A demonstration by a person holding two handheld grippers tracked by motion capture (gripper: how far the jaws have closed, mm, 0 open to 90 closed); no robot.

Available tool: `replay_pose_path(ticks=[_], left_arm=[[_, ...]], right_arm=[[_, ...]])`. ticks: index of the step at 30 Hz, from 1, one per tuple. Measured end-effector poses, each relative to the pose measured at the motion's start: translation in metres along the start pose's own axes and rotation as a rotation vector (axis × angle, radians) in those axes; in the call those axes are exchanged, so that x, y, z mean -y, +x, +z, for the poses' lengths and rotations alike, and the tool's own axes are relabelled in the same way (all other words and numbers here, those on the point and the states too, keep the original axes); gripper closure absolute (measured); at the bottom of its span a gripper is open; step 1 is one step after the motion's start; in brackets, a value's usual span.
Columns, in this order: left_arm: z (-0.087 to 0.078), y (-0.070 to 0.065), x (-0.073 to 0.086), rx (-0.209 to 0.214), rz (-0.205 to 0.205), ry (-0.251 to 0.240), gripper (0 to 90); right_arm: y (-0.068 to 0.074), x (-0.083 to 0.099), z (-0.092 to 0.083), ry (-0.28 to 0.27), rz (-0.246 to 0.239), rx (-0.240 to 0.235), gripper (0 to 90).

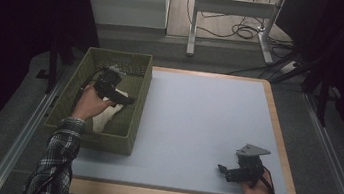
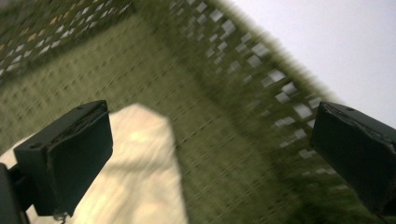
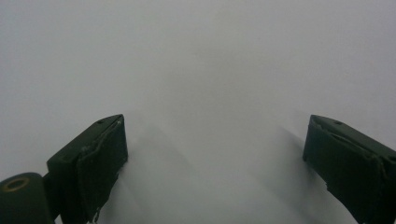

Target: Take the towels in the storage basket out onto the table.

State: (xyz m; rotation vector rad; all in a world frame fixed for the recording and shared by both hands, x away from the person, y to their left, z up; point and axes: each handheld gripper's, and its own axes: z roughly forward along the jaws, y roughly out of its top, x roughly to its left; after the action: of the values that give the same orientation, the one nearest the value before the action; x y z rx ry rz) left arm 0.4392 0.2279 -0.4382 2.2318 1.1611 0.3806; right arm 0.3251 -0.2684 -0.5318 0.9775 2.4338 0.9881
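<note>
Left gripper [image 1: 118, 96] inside green woven basket [image 1: 142, 80], jaws wide apart, empty, above cream folded cloth [image 2: 140, 177] on basket floor. Right gripper [image 1: 230, 172] well right of basket, jaws spread, empty. Risk: jaws snagging basket weave, dragging it.

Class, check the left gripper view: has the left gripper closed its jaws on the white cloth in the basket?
No: the left gripper has its jaws wide apart above the white cloth in the green basket.

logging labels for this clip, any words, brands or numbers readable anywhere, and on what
None can be read.
The green basket, the white cloth in it, the grey mat, the left gripper and the right gripper show no lettering.
</note>
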Motion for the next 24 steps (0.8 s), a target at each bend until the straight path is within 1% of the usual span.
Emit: replay_pose_path(ticks=[3, 4, 5, 7, 9, 10, 11, 15, 21, 22, 24], left_arm=[[0.005, 0.008, 0.005, -0.03, -0.019, 0.036, 0.0], [0.009, 0.014, 0.008, -0.057, -0.033, 0.063, 0.0], [0.009, 0.014, 0.008, -0.057, -0.033, 0.063, 0.0], [0.014, 0.019, 0.011, -0.086, -0.037, 0.102, 0.0], [0.019, 0.025, 0.014, -0.103, -0.048, 0.138, 0.0], [0.023, 0.031, 0.017, -0.119, -0.058, 0.167, 0.0], [0.023, 0.031, 0.017, -0.119, -0.058, 0.167, 0.0], [0.033, 0.041, 0.02, -0.143, -0.085, 0.227, 0.0], [0.051, 0.051, 0.023, -0.18, -0.107, 0.334, 0.0], [0.054, 0.053, 0.023, -0.181, -0.109, 0.359, 0.0], [0.06, 0.055, 0.023, -0.187, -0.126, 0.398, 0.0]], right_arm=[[0.0, 0.0, 0.0, 0.0, 0.0, 0.0, 6.6], [0.0, 0.0, 0.0, 0.0, 0.0, 0.0, 6.6], [0.0, 0.0, 0.0, 0.0, 0.0, 0.0, 6.6], [0.0, 0.0, 0.0, -0.001, 0.0, 0.0, 6.5], [0.0, 0.0, 0.0, -0.001, 0.0, 0.0, 6.6], [0.0, 0.0, 0.0, -0.001, 0.0, 0.0, 6.6], [0.0, 0.0, 0.0, -0.001, 0.0, 0.0, 6.6], [0.0, 0.0, 0.0, -0.001, 0.0, 0.0, 6.6], [0.0, 0.0, 0.0, -0.001, 0.0, 0.0, 6.6], [0.0, 0.0, 0.0, -0.001, 0.0, 0.0, 6.6], [0.0, 0.0, 0.0, -0.001, 0.001, 0.0, 6.6]])
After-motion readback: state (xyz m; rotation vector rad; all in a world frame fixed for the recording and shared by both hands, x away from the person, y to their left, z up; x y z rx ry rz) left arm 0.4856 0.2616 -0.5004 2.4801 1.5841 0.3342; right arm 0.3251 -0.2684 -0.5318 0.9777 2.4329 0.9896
